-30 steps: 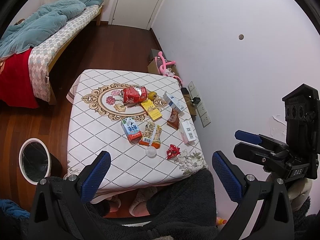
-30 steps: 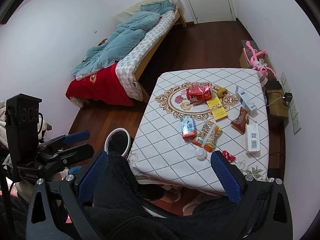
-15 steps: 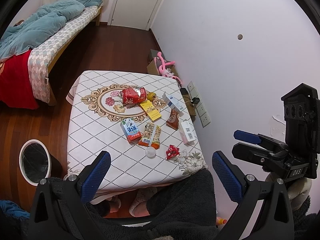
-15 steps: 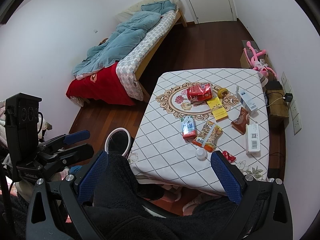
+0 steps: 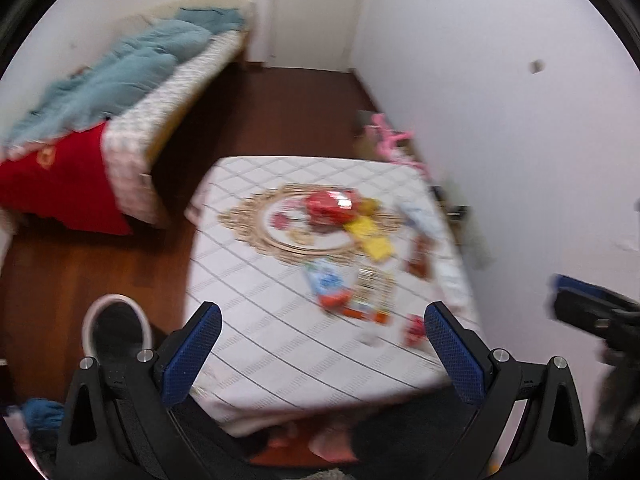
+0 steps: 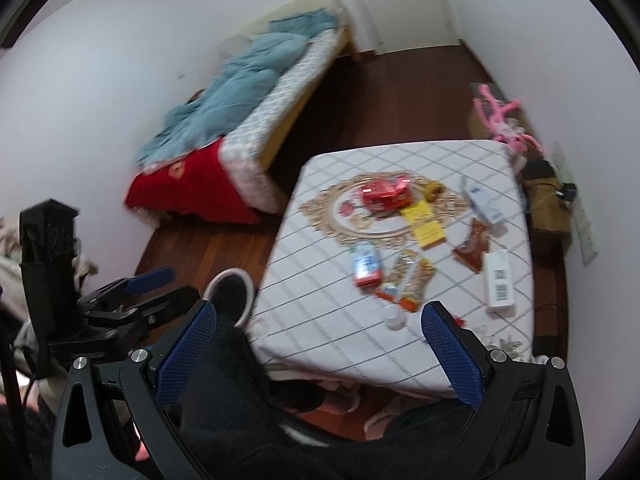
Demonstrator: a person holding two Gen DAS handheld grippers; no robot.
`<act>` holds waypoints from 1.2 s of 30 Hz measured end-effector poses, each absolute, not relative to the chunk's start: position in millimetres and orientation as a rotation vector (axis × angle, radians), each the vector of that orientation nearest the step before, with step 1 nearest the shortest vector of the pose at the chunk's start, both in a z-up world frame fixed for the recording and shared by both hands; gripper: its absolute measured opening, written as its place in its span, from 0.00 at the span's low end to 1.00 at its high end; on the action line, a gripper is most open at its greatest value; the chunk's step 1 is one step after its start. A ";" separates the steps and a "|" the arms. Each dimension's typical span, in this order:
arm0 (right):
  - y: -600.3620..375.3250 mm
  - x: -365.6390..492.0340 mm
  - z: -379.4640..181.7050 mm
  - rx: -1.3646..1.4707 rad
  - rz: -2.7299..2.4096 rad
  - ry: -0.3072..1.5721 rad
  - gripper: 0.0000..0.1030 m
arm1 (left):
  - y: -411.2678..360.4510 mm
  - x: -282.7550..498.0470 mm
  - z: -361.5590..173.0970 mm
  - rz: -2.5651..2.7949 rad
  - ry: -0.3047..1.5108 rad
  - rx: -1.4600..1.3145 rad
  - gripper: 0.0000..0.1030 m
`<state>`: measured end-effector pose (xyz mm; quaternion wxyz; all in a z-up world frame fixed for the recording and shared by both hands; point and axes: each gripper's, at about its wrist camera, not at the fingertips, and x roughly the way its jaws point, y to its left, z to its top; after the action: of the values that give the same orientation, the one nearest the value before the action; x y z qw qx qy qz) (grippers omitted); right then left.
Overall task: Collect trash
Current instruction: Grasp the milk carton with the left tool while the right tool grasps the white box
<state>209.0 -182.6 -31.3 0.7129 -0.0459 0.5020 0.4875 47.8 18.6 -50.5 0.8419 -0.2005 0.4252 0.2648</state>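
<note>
Several pieces of trash lie on the patterned table [image 5: 280, 320] [image 6: 320, 320]: a red crushed packet [image 5: 330, 204] [image 6: 387, 191], a yellow wrapper [image 5: 370, 236] [image 6: 426, 226], a blue-and-red milk carton [image 5: 326, 284] [image 6: 366, 265], snack bars [image 5: 372, 292] [image 6: 412, 278], a brown wrapper [image 6: 474, 246], white boxes [image 6: 500, 276], a small red wrapper [image 5: 414, 326] and a clear cap [image 6: 394, 318]. A white-rimmed bin [image 5: 116, 330] [image 6: 230, 294] stands on the floor left of the table. My left gripper [image 5: 320, 350] and right gripper [image 6: 318, 350] are both open and empty, above the table's near edge.
A bed [image 5: 120, 92] [image 6: 248, 92] with blue and red bedding stands at the far left. A pink toy [image 5: 390, 140] [image 6: 500, 114] and a box sit by the right wall. The person's dark clothing [image 6: 280, 420] fills the foreground.
Both views are blurred from motion. Both grippers have swung, the left one leftward, so the table sits more to the right in its view. Both stay open and empty.
</note>
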 end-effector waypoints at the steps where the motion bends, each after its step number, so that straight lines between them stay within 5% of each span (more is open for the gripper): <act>1: -182.8 216.7 -39.5 -0.099 1.042 1.112 1.00 | 23.7 56.3 -61.8 0.585 0.917 -0.415 1.00; 12: -175.6 334.8 -191.2 -0.129 0.618 1.230 1.00 | 63.3 164.0 -229.0 0.608 1.252 -0.542 1.00; 20: -167.4 381.9 -286.9 -0.180 0.455 1.344 0.83 | 79.1 200.8 -281.0 0.570 1.306 -0.706 0.95; 21: -166.9 383.6 -292.4 -0.186 0.445 1.351 0.83 | 80.3 204.8 -285.2 0.568 1.307 -0.715 0.93; 26: -164.9 392.0 -316.3 -0.207 0.416 1.381 0.77 | 85.1 211.8 -299.5 0.582 1.335 -0.721 0.49; 30: -160.3 392.8 -329.4 -0.234 0.429 1.406 0.57 | 80.7 209.6 -292.3 0.570 1.342 -0.601 0.49; 36: -155.6 378.8 -329.9 -0.266 0.500 1.436 0.56 | 70.3 202.5 -281.3 0.542 1.374 -0.384 0.50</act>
<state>378.8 -155.6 -329.9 0.7166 -0.1203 0.6488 0.2260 202.5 70.3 -281.3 0.7228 -0.1740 0.6220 0.2456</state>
